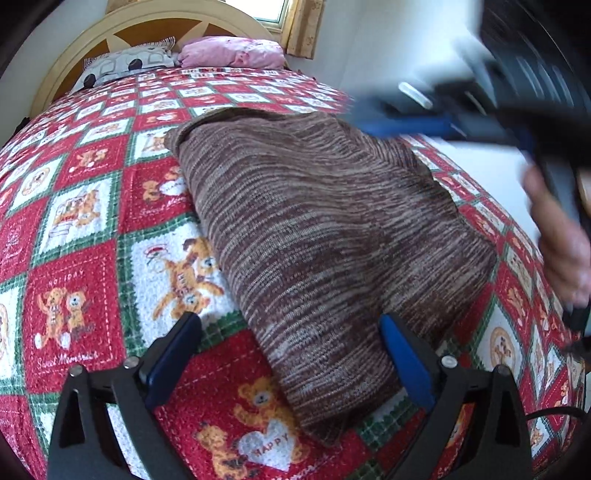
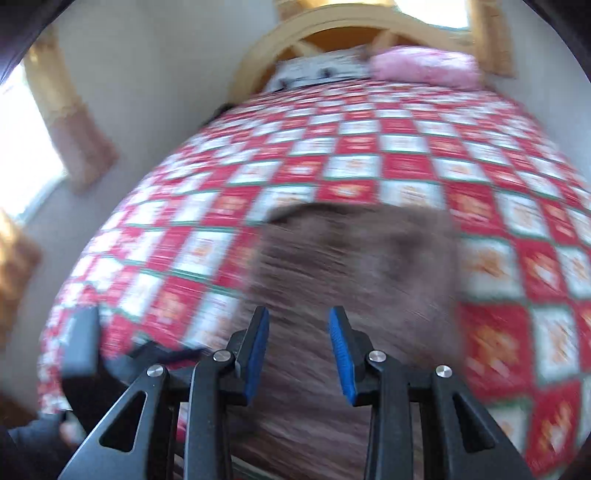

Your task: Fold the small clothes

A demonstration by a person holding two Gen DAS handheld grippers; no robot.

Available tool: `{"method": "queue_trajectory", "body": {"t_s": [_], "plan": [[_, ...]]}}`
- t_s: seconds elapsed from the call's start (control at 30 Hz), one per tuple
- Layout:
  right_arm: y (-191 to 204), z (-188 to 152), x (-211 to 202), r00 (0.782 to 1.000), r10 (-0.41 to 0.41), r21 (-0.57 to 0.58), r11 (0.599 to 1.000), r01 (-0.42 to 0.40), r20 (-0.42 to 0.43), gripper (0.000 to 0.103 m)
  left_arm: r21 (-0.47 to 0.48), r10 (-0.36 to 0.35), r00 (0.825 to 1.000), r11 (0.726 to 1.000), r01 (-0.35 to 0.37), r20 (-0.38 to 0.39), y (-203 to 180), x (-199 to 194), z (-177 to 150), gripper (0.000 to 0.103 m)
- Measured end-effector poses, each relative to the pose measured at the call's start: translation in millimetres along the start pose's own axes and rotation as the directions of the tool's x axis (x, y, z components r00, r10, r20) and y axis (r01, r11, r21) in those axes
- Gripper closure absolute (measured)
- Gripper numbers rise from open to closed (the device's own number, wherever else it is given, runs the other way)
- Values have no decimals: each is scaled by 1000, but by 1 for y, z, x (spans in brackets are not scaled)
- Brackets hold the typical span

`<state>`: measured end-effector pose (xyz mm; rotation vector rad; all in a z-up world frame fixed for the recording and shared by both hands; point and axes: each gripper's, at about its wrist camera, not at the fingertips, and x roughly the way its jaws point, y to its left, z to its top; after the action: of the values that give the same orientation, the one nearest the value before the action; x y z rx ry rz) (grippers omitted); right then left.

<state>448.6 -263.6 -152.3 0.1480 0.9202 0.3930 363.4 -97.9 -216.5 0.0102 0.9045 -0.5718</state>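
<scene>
While blurred, maybe: quilt | headboard | 2 pillows

In the left wrist view the brown knit garment fills the middle of the bed, a low soft mound running from the frame's lower centre to its upper centre. Bare quilt lies open all along the left of the frame and in a narrower strip on the right. The right claw and the hand that carries it, both blurred, block the upper right. Pillows and the headboard close the far end. In the blurred right wrist view, the quilt beyond the garment seems free to both sides.
</scene>
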Motion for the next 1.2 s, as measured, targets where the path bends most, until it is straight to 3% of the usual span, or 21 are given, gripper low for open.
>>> {"method": "queue_trajectory", "body": {"t_s": [0.03,0.13,0.23,0.37,0.5,0.57,0.6,0.67,0.77,0.87,0.97,1.03,1.13,1.2], "plan": [[9,13,12,1000,11,-24,1000,-12,-17,68,-4,-10,1000,1000,10,2,1,-1,-1,2],[32,49,50,996,-65,-112,992,58,-64,68,-6,-19,1000,1000,19,4,2,-1,-2,1],[52,78,88,975,-191,-251,955,159,-111,68,0,-30,1000,1000,30,-1,1,0,-2,0],[65,103,131,948,-262,-388,905,176,-182,68,0,-36,999,999,36,1,2,-1,-3,0],[72,110,174,892,-347,-501,849,167,-290,68,-4,-42,999,999,42,4,3,-1,-3,0],[72,108,187,871,-348,-507,851,138,-347,69,-6,-44,999,999,44,5,4,-2,-4,0],[71,106,193,860,-341,-499,858,121,-378,88,-5,-45,999,999,45,5,4,-2,-4,0],[76,102,199,846,-374,-536,835,128,-379,95,-4,-43,999,999,43,4,4,-2,-4,0],[78,107,197,867,-394,-532,826,189,-304,97,1,-38,999,999,38,3,2,-2,-4,0],[67,121,196,888,-371,-453,864,221,-273,97,9,-32,999,999,32,0,0,-2,-5,0],[62,117,201,873,-421,-479,836,268,-246,97,14,-30,1000,999,30,-1,-4,2,-3,0],[59,117,202,874,-410,-458,849,263,-259,96,13,-33,999,999,33,0,-5,2,-4,0],[54,117,185,891,-388,-422,867,265,-236,81,-4,-57,998,998,57,7,-3,3,-3,0],[49,114,158,912,-360,-416,873,255,-196,56,-32,-94,995,995,94,19,3,0,-3,0]]}}
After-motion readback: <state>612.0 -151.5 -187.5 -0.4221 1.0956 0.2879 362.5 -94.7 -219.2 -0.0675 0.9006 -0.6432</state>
